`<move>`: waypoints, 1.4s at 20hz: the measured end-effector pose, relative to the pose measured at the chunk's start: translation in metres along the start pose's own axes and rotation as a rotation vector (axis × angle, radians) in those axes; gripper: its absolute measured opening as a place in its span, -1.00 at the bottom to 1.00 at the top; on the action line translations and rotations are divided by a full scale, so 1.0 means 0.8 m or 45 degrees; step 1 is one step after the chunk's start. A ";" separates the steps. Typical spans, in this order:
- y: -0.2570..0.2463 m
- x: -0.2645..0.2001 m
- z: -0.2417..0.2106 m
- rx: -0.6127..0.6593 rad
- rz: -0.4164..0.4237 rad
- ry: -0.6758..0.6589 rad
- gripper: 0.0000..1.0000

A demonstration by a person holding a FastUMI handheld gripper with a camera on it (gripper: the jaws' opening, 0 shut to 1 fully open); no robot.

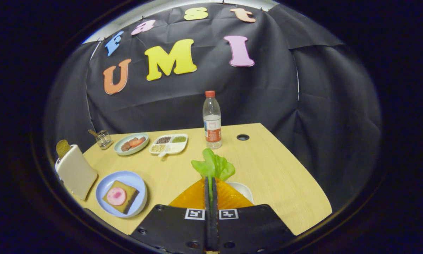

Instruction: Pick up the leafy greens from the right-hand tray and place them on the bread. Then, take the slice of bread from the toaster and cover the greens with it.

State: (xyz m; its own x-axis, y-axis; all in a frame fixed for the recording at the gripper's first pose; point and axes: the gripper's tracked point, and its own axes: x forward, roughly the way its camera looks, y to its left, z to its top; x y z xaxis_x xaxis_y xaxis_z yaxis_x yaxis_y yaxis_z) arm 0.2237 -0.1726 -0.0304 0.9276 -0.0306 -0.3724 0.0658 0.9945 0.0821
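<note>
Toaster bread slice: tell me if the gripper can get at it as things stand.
Probably not yet. The gripper is shut on the leafy greens, so its fingers are occupied. The bread slice itself sticks up out of the toaster with nothing over it.

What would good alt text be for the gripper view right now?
The gripper is shut on the leafy greens, held above an orange tray on a wooden table. Off to one side, a blue plate holds bread topped with a pink slice, next to a toaster with bread in it.
</note>
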 end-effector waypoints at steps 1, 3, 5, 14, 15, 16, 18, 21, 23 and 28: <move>0.011 -0.007 0.003 0.014 0.024 -0.006 -1.00; 0.036 -0.019 0.007 0.025 0.067 -0.012 -1.00; 0.070 -0.030 0.005 0.020 0.119 -0.006 -1.00; 0.211 -0.042 -0.039 -0.254 0.249 0.078 -1.00; 0.215 -0.037 -0.043 -0.307 0.222 0.083 -1.00; 0.216 -0.032 -0.047 -0.353 0.193 0.090 -1.00; 0.221 -0.024 -0.056 -0.416 0.160 0.106 -1.00; 0.224 -0.011 -0.070 -0.478 0.119 0.146 -1.00; 0.226 -0.005 -0.078 -0.511 0.091 0.169 -1.00; 0.270 -0.005 -0.090 -0.438 0.169 0.169 -0.99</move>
State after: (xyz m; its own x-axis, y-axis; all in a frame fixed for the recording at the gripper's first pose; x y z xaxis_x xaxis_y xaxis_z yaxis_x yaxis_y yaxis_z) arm 0.2078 0.0499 -0.0775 0.8626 0.0912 -0.4976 -0.1996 0.9652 -0.1690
